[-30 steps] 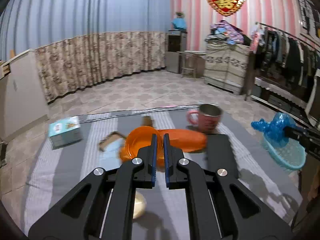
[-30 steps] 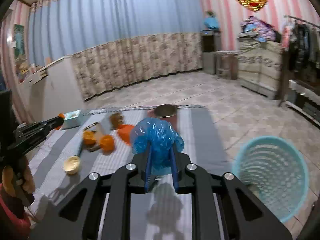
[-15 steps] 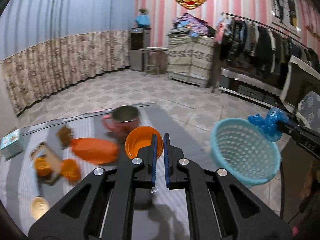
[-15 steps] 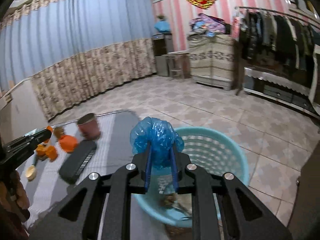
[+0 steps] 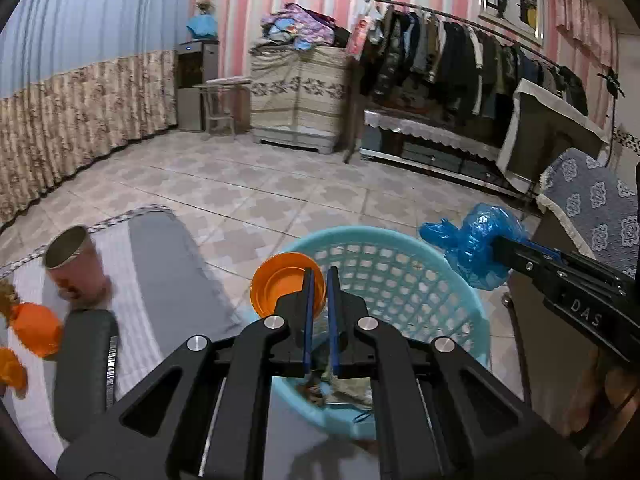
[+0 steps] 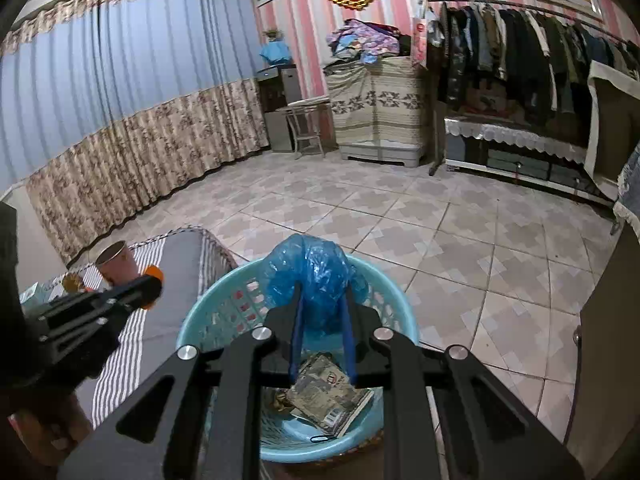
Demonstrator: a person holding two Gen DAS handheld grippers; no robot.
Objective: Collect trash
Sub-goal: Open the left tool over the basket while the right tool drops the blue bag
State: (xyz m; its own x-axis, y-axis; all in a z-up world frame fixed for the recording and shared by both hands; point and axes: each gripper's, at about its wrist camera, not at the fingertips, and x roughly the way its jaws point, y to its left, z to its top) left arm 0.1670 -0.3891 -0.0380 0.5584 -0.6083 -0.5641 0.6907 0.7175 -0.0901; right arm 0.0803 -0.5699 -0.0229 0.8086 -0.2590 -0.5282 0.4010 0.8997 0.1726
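Blue plastic fills our right gripper (image 6: 322, 312): its jaws are clamped on a crumpled bag (image 6: 316, 276), held over the near rim of the basket (image 6: 200, 320). Our left gripper (image 5: 318, 280) is pinched fully together on the rim of an orange lid (image 5: 280, 286), which hangs just over the basket's left edge.

Findings on progress:
- Inside the basket we see flattened printed packaging (image 6: 326, 394) and some smaller scraps beside it, so part of the collection is already in.
- Neither the bag nor the lid is released yet; both sit above the basket, not in it.
- On the striped mat (image 5: 160, 280) we still count orange pieces (image 5: 34, 328) at the left edge, a brown scrap above them, and a dark flat object (image 5: 86, 368). These are blurred, and we cannot say with confidence which are trash.
- A pink metal cup (image 5: 74, 264) stands on the mat; we judge it is probably not trash.

Assessment: we are mid-task, at the drop stage for two items. Remaining work, as we judge it, is opening both grippers over the basket, then going back to the mat for the orange pieces and the scrap.
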